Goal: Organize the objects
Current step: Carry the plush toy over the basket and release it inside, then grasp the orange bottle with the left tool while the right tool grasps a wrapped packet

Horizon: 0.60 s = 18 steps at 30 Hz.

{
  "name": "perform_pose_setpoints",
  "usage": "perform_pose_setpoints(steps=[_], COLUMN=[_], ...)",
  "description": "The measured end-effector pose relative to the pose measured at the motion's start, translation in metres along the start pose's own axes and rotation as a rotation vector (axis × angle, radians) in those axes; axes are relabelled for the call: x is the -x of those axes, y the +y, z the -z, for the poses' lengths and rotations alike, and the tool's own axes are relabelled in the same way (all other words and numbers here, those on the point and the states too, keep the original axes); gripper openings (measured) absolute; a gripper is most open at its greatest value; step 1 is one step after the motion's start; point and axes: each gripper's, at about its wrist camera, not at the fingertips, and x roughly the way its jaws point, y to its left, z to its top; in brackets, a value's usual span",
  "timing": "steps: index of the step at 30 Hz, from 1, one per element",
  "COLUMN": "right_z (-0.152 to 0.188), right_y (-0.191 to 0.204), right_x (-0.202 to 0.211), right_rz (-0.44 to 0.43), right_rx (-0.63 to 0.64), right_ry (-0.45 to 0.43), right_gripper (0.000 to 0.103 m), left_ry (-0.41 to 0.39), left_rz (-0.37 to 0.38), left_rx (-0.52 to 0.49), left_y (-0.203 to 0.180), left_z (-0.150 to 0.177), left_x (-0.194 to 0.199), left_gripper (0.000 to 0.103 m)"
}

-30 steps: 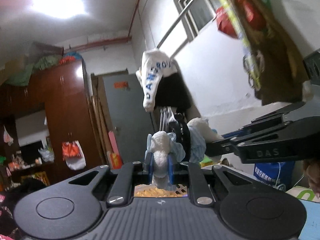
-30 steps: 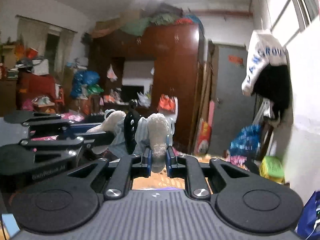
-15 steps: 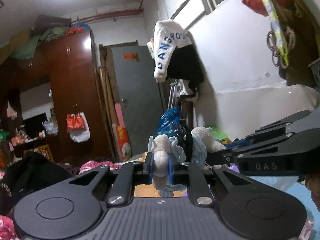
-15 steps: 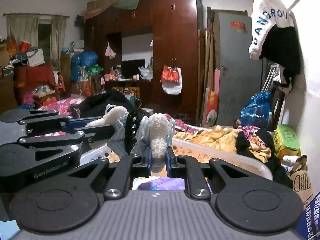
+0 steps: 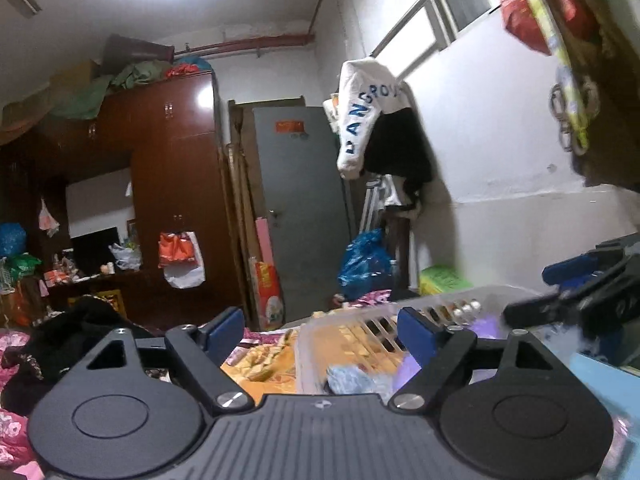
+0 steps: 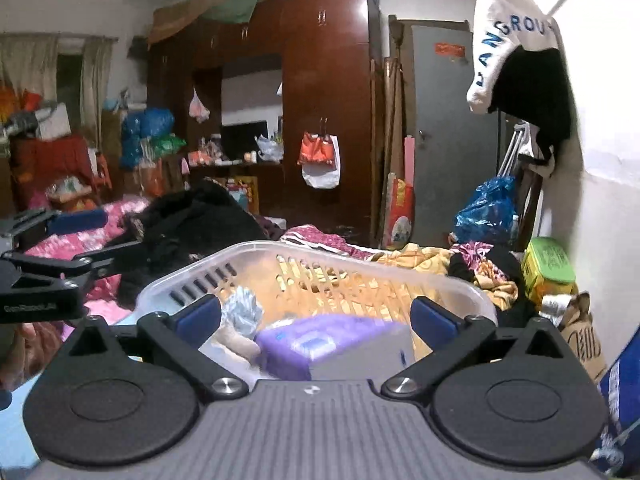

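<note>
A clear plastic basket [image 6: 448,280] stands on the bed in front of both grippers; it also shows in the left wrist view [image 5: 360,320]. The plush toy, white with pale blue cloth [image 6: 242,312], lies inside it at the left, next to a purple package [image 6: 320,340]; part of the toy shows in the left wrist view [image 5: 352,380]. My right gripper [image 6: 316,316] is open and empty just above the basket. My left gripper [image 5: 320,330] is open and empty at the basket's left end. Each gripper shows in the other's view, the left one [image 6: 52,264] and the right one [image 5: 580,296].
The bed carries an orange patterned blanket [image 6: 420,258], black clothing [image 6: 192,224] and pink bedding [image 5: 12,424]. A green box [image 6: 550,268] and blue bag [image 6: 486,212] stand by the right wall. A wardrobe [image 6: 324,100] and grey door [image 5: 300,208] are behind.
Both grippers were shut on the plush toy and lowered it toward the basket. Both have now opened, and the toy lies in the basket.
</note>
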Motion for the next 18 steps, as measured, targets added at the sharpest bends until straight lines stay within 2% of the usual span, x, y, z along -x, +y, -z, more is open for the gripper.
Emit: perform_pose_setpoints(steps=[4, 8, 11, 14, 18], right_z=[0.037, 0.077, 0.098, 0.107, 0.110], right_y=[-0.016, -0.036, -0.047, -0.040, -0.031], right_x=[0.040, 0.042, 0.036, 0.029, 0.014], right_rz=[-0.010, 0.015, 0.009, 0.020, 0.033], right_rx=[-0.058, -0.162, -0.243, -0.202, -0.114], right_ry=[-0.029, 0.073, 0.153, 0.185, 0.248], right_gripper=[0.103, 0.103, 0.103, 0.103, 0.103], left_ry=[0.058, 0.148, 0.209, 0.263, 0.329], left_rz=[0.059, 0.042, 0.026, 0.031, -0.006], left_rx=[0.020, 0.032, 0.086, 0.152, 0.150], left_y=[0.003, 0.010, 0.020, 0.028, 0.024], left_z=[0.032, 0.060, 0.073, 0.079, 0.081], left_x=[0.032, 0.033, 0.020, 0.003, -0.016], left_gripper=[0.088, 0.088, 0.088, 0.088, 0.088])
